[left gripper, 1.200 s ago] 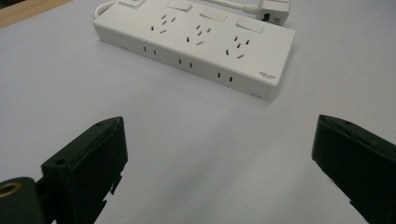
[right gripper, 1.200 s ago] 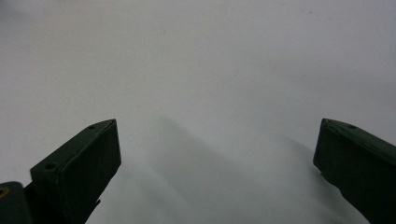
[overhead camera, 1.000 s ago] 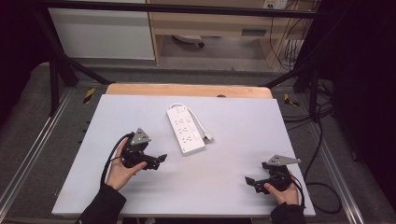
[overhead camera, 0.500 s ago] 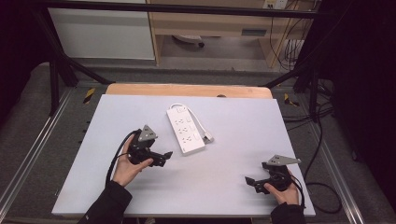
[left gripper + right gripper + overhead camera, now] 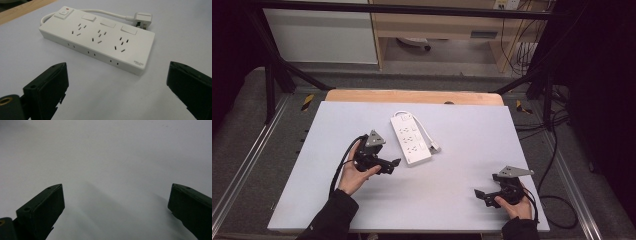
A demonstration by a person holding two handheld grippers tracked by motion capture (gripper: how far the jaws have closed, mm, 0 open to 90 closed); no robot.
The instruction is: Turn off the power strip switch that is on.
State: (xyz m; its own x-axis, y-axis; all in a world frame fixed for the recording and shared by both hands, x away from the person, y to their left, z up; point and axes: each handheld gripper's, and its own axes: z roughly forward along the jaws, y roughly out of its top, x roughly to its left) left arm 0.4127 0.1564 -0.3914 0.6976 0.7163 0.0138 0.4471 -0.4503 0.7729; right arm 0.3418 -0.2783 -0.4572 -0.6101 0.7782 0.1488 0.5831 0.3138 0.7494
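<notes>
A person sits at a pale grey table (image 5: 362,210), holding a black two-jaw gripper in each hand. Nearest the viewer, toward the table's near right corner and well apart from the power strip, the right gripper (image 5: 482,194) hangs low over bare tabletop, its jaws spread wide with nothing between them. It looks parked there, out of the way, while the other hand works.

Farther in, the left gripper (image 5: 395,163) sits just beside the near left side of the white power strip (image 5: 411,138), pointing at it. Its jaws are also spread wide and empty, wide enough to take the strip's body, which suggests an approach to grasp it. From the left gripper view, the strip (image 5: 97,37) lies flat just ahead, showing three socket groups, small switches and a master switch with a red light.

The strip rests near the table's middle, angled, with its white cord looped along its far side and the plug (image 5: 435,148) lying unplugged, touching its right edge.

Beyond the strip, a wooden edge (image 5: 412,96) borders the table. Behind that are a dark metal frame, shelving and loose cables on a grey floor.
</notes>
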